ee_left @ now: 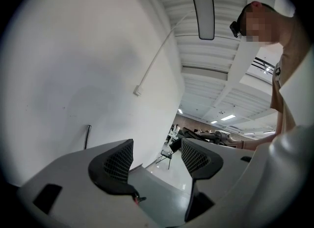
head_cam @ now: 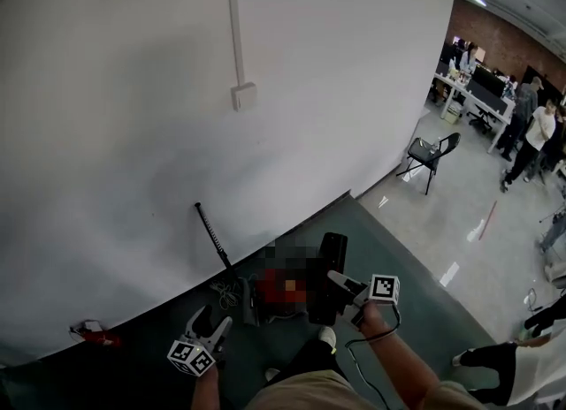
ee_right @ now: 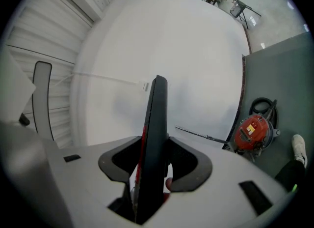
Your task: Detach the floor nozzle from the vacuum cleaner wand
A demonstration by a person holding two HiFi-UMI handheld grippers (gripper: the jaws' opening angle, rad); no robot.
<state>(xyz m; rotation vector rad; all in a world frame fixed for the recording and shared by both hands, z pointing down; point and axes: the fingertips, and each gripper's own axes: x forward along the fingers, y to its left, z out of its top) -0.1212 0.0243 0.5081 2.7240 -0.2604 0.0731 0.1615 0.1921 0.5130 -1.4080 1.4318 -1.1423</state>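
The black floor nozzle [head_cam: 329, 276] is off the wand and raised above the floor. My right gripper [head_cam: 341, 284] is shut on it. In the right gripper view the nozzle [ee_right: 156, 119] stands edge-on between the pads of the right gripper [ee_right: 156, 165]. The thin black wand [head_cam: 213, 236] leans against the white wall, apart from the nozzle, and shows again as the wand [ee_right: 201, 134] and the wand [ee_left: 87, 136]. The red vacuum body [ee_right: 252, 130] sits on the floor at the wall's foot. My left gripper [head_cam: 210, 323] is open and holds nothing; the left gripper [ee_left: 157, 160] faces the wall.
A black hose coil [ee_right: 264, 107] lies beside the vacuum body. A small red object [head_cam: 95, 336] lies by the wall at the left. A folding chair [head_cam: 431, 155] stands on the grey floor beyond the green mat [head_cam: 398, 258]. People stand at desks at the far right. My shoe [head_cam: 327, 338] is below.
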